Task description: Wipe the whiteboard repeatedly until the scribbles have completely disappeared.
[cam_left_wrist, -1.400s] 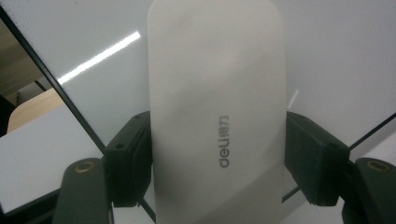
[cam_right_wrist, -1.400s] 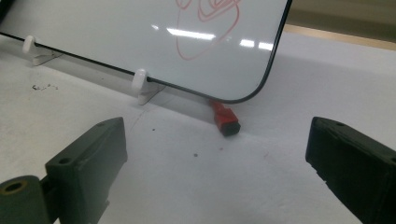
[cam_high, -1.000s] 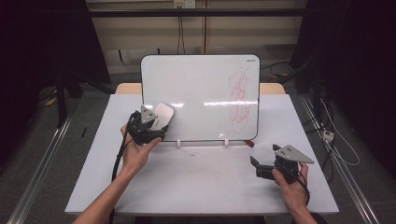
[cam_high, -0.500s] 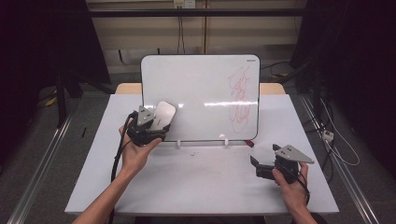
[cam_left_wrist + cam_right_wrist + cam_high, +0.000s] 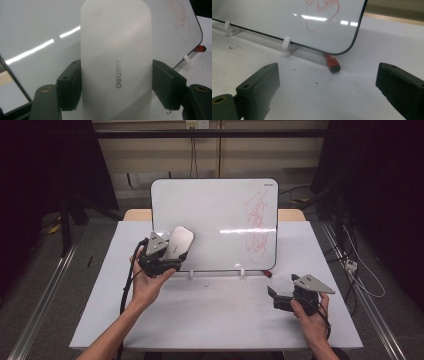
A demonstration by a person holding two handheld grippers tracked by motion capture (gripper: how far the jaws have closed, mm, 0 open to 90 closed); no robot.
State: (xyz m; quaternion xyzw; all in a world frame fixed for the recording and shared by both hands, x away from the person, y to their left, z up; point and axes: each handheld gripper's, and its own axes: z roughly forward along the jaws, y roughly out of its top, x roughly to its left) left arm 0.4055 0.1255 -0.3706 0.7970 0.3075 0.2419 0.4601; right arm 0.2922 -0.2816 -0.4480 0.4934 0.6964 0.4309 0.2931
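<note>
Red scribble (image 5: 257, 225) unwiped on propped whiteboard (image 5: 210, 215) — left gripper (image 5: 167, 255) clamped on pale oblong plastic eraser (image 5: 116, 62), right gripper (image 5: 280, 299) parted — wiping ahead.

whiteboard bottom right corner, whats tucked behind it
A red marker with a black end lies on the table, poking out from behind the whiteboard. The board covers the rest of it, so its full length cannot be seen.

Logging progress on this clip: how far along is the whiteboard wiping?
Done: the left gripper has the white eraser clamped and raised at the whiteboard. In hand: the eraser sits at the board's left part. Left: the red scribble is intact. The right gripper rests open on the table.
</note>
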